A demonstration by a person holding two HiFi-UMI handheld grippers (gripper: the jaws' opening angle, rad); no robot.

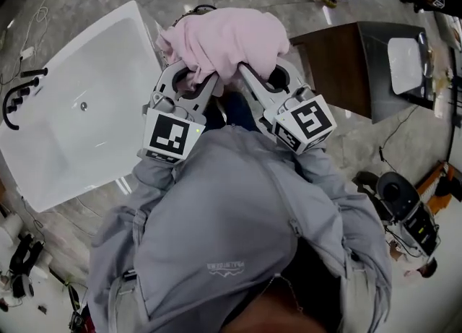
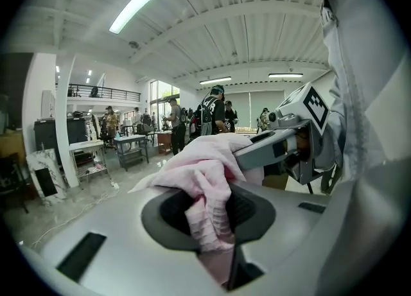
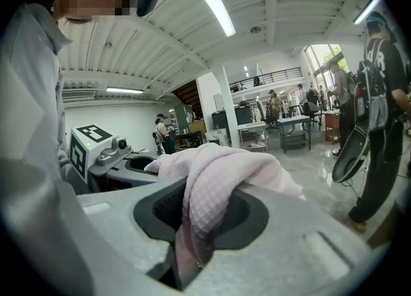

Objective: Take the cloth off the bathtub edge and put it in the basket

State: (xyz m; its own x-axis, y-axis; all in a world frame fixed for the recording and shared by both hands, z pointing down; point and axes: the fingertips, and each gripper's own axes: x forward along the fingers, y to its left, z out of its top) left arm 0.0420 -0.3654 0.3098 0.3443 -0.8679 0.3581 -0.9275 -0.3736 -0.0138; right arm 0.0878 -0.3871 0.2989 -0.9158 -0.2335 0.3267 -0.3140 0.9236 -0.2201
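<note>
Your left gripper (image 1: 208,81) and right gripper (image 1: 245,73) each have their jaws clamped on the one cloth (image 1: 224,39). It is pink, waffle-textured and bunched, held beside the single white bathtub (image 1: 94,32).

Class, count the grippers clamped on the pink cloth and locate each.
2. The left gripper pinches the pink cloth on its left side, nearest the white bathtub; the right gripper pinches its right side, nearest the brown cabinet. None hidden.

Waffle-textured pink cloth (image 1: 227,39); glossy white bathtub (image 1: 79,107).
</note>
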